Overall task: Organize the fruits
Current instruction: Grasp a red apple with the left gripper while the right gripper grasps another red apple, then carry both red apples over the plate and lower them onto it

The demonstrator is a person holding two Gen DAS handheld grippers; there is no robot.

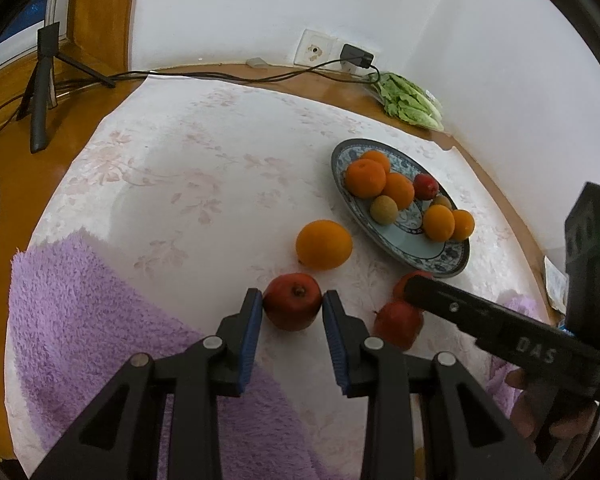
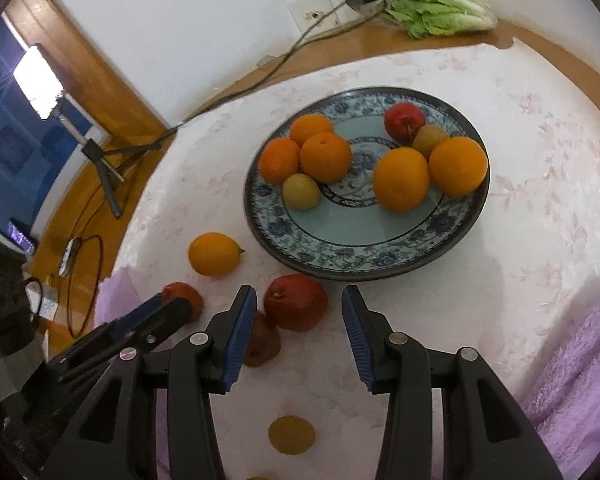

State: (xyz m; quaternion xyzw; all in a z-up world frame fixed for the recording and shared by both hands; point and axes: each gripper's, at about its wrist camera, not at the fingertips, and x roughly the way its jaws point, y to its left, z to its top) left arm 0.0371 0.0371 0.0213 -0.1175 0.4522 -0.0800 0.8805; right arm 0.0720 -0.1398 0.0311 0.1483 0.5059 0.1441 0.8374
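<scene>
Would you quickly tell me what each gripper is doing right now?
Left gripper: jaws closed against both sides of a red apple resting on the tablecloth.
Right gripper: open, holding nothing; another red apple lies just ahead of its fingertips.

A pale floral tablecloth (image 1: 188,168) covers the wooden table (image 1: 340,92). A fluffy purple towel (image 1: 100,320) lies at the near left edge. At the far right, bagged lettuce (image 1: 410,100) rests against the wall beside a socket plate (image 1: 314,50) with a black charger (image 1: 356,56) plugged in. A small tripod (image 1: 42,84) stands far left.
</scene>
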